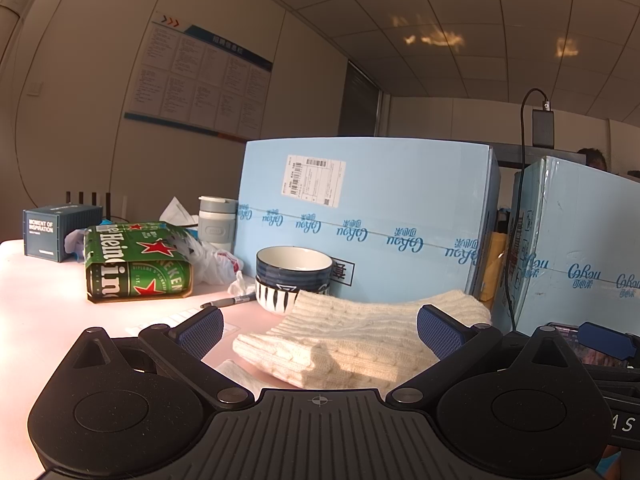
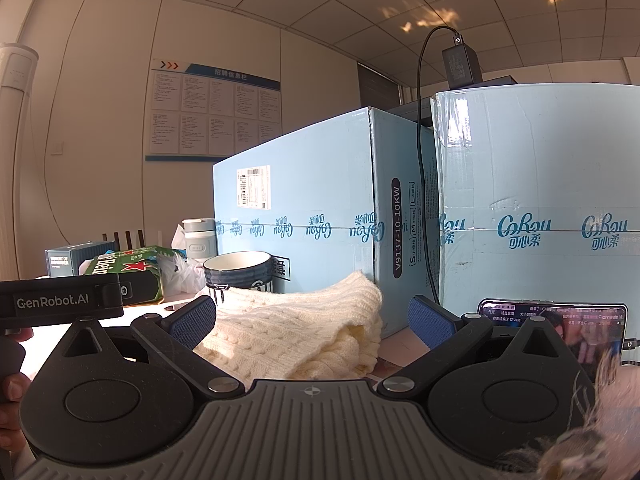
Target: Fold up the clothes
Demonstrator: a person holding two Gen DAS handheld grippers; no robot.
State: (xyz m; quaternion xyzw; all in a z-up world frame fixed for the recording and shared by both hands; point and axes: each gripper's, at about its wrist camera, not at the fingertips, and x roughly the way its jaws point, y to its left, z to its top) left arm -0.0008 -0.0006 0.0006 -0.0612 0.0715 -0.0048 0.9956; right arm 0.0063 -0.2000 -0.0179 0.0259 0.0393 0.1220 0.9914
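A cream cable-knit sweater (image 1: pixel 352 340) is laid on the white table, folded into a thick, layered bundle with its ribbed edge raised toward the rear. In the right wrist view, the stacked folds of the sweater (image 2: pixel 296 328) are seen open at the right end, where the layers sag slightly.

sweater (image 1: pixel 360 340): cream cable-knit cloth | bowl (image 1: pixel 294 266): glossy ceramic | box (image 1: pixel 400 216): matt cardboard

Office: wall notice board (image 2: pixel 214 114), grid ceiling tiles (image 1: pixel 460 20), stacked shipping cartons (image 1: pixel 368 220).
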